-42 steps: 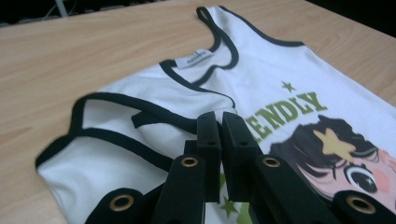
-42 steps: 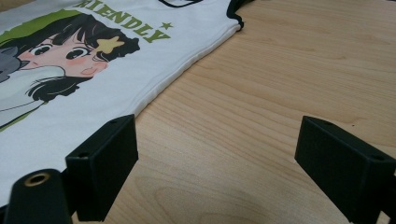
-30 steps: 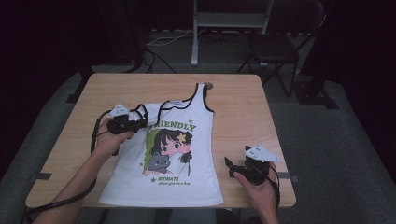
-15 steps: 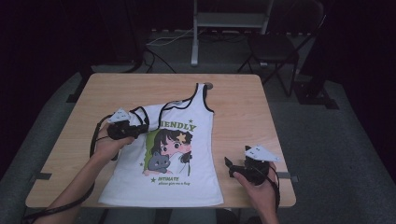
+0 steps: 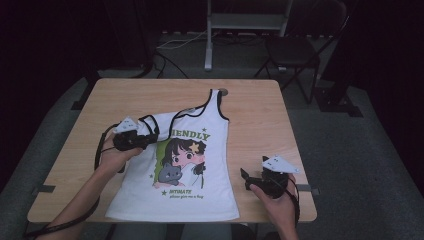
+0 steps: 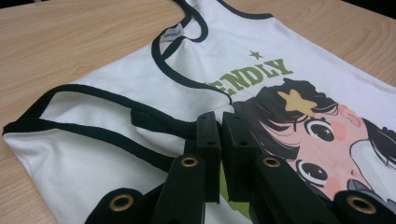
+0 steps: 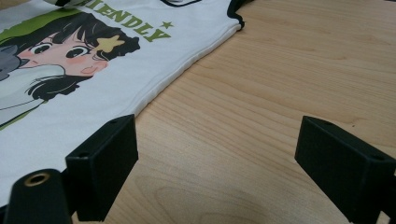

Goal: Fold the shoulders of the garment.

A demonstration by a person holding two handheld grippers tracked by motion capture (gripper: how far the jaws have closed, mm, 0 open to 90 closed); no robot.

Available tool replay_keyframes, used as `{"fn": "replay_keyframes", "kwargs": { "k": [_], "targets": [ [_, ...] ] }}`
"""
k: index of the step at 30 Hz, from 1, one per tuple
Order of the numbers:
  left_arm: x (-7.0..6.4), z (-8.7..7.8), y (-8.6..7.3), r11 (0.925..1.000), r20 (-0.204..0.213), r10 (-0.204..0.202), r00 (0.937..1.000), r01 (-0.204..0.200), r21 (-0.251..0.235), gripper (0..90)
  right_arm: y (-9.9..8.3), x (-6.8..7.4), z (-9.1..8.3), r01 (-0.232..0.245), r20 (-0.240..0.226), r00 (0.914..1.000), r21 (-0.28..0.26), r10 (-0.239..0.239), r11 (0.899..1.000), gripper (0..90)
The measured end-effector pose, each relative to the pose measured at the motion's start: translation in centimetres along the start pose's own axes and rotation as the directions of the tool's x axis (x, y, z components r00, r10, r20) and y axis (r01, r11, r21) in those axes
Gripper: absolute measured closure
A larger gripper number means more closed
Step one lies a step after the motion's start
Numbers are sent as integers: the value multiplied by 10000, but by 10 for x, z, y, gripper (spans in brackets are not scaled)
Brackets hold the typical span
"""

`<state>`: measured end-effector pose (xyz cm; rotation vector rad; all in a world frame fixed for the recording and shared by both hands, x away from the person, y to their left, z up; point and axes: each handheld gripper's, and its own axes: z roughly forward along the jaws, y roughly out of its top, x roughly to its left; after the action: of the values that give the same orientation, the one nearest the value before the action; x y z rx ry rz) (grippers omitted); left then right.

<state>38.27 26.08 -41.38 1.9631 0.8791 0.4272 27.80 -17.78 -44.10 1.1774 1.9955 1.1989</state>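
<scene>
A white printed tank top (image 5: 192, 165) lay on the wooden table (image 5: 260, 115). The left gripper (image 6: 220, 122) had its jaws pinched on the folded shoulder strap; the right gripper (image 7: 215, 154) had its jaws wide, empty, near the table's right edge.

Table (image 5: 260, 115) is lit evenly from above, room around it is nearly black. High view's a bit soft; close-up views are sharper, with only faint shadows on the wood.

Wooden table (image 5: 260, 107) carries 1 tank top (image 5: 192, 185).

The folded strap (image 5: 150, 127) covers the print's first letters (image 5: 175, 133) — the small caption (image 5: 182, 194) is unreadable.
</scene>
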Motion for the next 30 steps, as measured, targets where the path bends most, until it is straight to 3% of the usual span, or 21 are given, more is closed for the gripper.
{"fn": "replay_keyframes", "kwargs": {
  "k": [18,30],
  "targets": [
    [-10,-9,-6,9994,131,347,9993,-347,6,862,0,0,0,60,-8,10000,-2,-60,10000,128],
    [-13,-11,-12,9993,169,361,9992,-363,116,860,0,0,0,69,-5,10000,-2,-69,10000,128]
  ]
}}
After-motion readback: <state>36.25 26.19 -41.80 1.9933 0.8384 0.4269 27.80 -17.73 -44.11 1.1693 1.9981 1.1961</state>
